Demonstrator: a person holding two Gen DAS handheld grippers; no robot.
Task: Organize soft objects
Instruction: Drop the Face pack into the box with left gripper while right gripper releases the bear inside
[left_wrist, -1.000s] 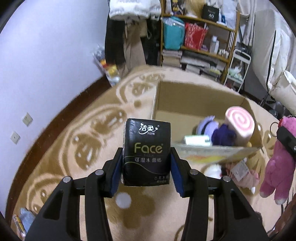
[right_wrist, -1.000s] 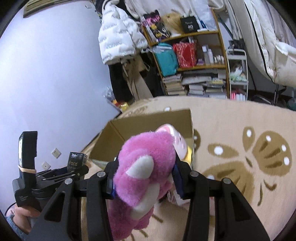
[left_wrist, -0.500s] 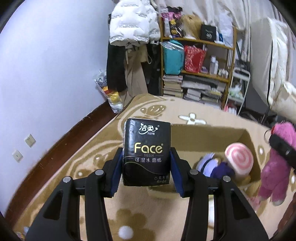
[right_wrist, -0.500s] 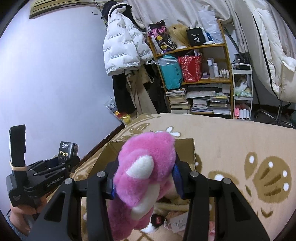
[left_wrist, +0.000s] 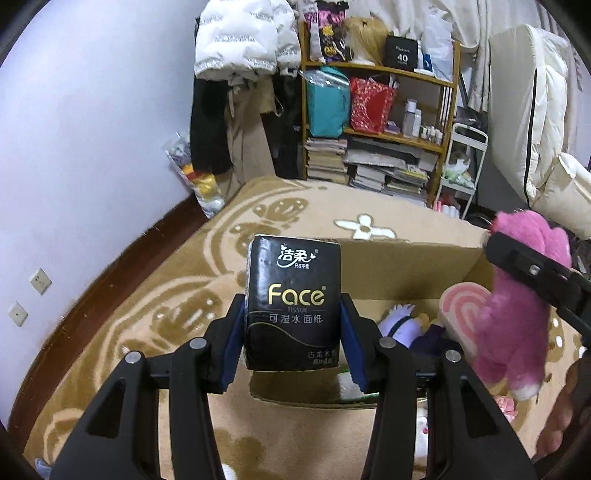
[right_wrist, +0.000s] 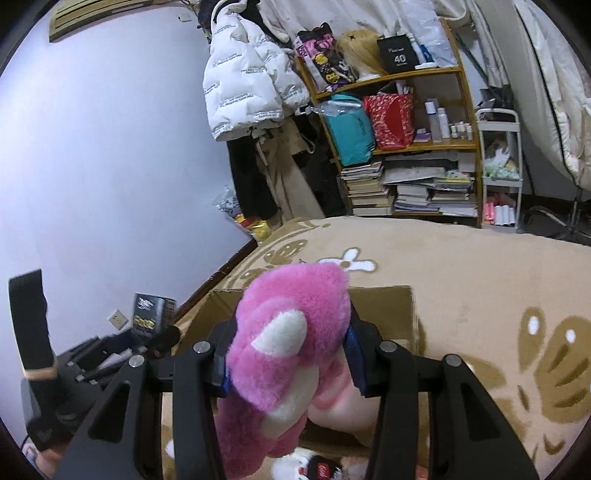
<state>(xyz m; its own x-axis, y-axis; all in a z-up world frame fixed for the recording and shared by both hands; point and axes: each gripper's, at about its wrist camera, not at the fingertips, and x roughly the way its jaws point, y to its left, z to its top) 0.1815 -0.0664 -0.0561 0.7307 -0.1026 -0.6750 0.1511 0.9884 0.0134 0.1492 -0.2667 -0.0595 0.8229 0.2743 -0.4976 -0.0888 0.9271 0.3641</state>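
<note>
The left gripper (left_wrist: 292, 334) clamps a black tissue pack (left_wrist: 293, 302) (upright), the right gripper (right_wrist: 288, 354) squeezes what looks like a pink plush bear (right_wrist: 284, 354).

We identify the location as a lived-in bedroom in a home. A wooden shelf unit (left_wrist: 380, 122) holds bags, bottles and stacked books (right_wrist: 410, 192). A white puffer jacket (right_wrist: 247, 74) hangs against the lilac wall. A tan patterned carpet (right_wrist: 480, 280) covers the floor. White bedding (left_wrist: 532, 122) is piled at the right.
</note>
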